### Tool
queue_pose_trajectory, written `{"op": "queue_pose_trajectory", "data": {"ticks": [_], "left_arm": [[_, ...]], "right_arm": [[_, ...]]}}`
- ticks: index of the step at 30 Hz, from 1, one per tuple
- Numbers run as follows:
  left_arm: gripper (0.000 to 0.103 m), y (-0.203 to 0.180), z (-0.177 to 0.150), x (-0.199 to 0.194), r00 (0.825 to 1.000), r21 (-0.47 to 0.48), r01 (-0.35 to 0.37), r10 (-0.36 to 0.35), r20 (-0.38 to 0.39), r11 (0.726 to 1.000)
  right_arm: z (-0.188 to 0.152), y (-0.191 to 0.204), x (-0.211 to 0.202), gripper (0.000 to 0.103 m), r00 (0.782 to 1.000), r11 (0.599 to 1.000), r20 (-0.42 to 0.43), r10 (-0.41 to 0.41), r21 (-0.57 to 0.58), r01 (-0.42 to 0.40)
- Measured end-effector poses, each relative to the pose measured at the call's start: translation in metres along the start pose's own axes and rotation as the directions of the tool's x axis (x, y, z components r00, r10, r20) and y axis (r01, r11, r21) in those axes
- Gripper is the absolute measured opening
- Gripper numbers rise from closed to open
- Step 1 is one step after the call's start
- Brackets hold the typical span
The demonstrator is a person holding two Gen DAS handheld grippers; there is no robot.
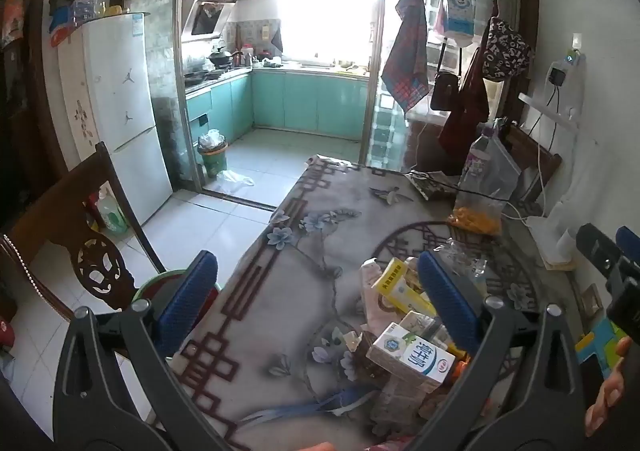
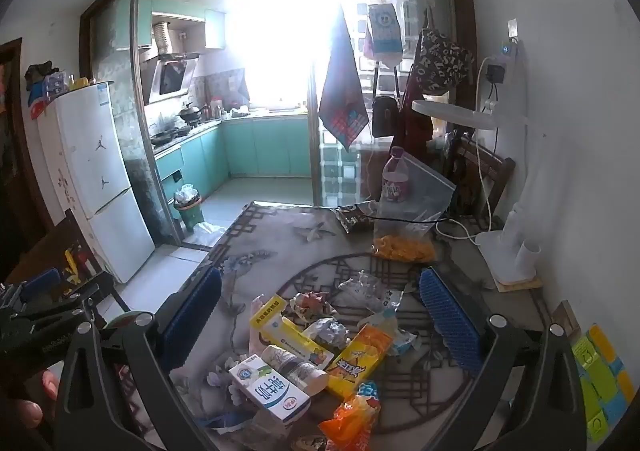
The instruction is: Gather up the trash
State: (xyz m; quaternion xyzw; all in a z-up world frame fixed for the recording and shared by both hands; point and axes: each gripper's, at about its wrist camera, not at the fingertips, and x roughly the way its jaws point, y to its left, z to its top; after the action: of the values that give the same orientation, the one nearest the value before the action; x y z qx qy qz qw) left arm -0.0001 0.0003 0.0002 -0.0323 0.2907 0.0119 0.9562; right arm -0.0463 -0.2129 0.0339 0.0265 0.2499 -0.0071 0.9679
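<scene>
Both grippers are hanging above the patterned surface (image 2: 256, 235) with their jaws spread wide and nothing between them. The left gripper (image 1: 316, 291) is tilting down toward the near edge of the litter, and the right gripper (image 2: 320, 315) is looking straight over the heap.

The trash is lying in a loose pile near the front of the surface: a white milk carton (image 2: 270, 387) lying on its side at the near edge, a yellow box (image 2: 280, 325) just behind it, a yellow snack wrapper (image 2: 360, 355) to the right of those, an orange wrapper (image 2: 352, 421) closest to the camera, and crumpled foil (image 2: 330, 331) in the middle. A green bin (image 2: 190, 211) is standing on the kitchen floor well away; a green rim by the chair is also peeking into the left view, though what it belongs to is unclear.

The step in hand is probably picking the first piece. The milk carton is looking like the easiest start, since it is rigid and sitting on top. Closing across its narrow sides would be holding it more firmly than pinching a corner. The wrappers are thin and slippery, so coming in low and gathering a fold is likely working better than a flat pinch. The zip bag (image 2: 408, 211) of orange snacks farther back may not be rubbish at all.
</scene>
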Motion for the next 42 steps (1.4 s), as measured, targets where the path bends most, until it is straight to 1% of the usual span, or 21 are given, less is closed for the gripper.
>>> {"op": "queue_pose_trajectory", "data": {"ticks": [1,2,8,9,10,17,42], "left_arm": [[0.098,0.000,0.000,0.000,1.000,0.001,0.001,-0.001,0.002,1.000],[0.098,0.000,0.000,-0.001,1.000,0.003,-0.003,0.003,0.012,1.000],[0.098,-0.004,0.005,0.000,1.000,0.008,0.001,-0.001,0.008,1.000],[0.098,-0.004,0.006,0.001,1.000,0.010,0.002,-0.002,0.007,1.000],[0.098,-0.003,0.007,-0.001,1.000,0.011,0.002,-0.003,0.008,1.000],[0.098,-0.004,0.002,0.004,1.000,0.013,-0.007,0.007,0.000,1.000],[0.098,-0.005,-0.001,0.013,1.000,0.023,-0.008,0.008,-0.008,1.000]], "right_arm": [[0.000,0.000,0.001,0.096,1.000,1.000,-0.014,-0.002,0.000,0.002],[0.001,0.000,0.001,0.096,1.000,1.000,-0.012,-0.003,0.000,0.003],[0.004,-0.003,-0.001,0.096,1.000,1.000,-0.003,-0.013,0.005,0.013],[-0.003,-0.002,0.005,0.096,1.000,1.000,-0.014,-0.019,0.005,0.019],[-0.002,-0.003,0.006,0.096,1.000,1.000,-0.019,-0.020,0.006,0.020],[-0.001,0.000,0.012,0.096,0.999,1.000,-0.034,-0.029,-0.009,0.029],[0.001,0.004,0.016,0.096,0.999,0.999,-0.028,-0.043,-0.021,0.042]]}}
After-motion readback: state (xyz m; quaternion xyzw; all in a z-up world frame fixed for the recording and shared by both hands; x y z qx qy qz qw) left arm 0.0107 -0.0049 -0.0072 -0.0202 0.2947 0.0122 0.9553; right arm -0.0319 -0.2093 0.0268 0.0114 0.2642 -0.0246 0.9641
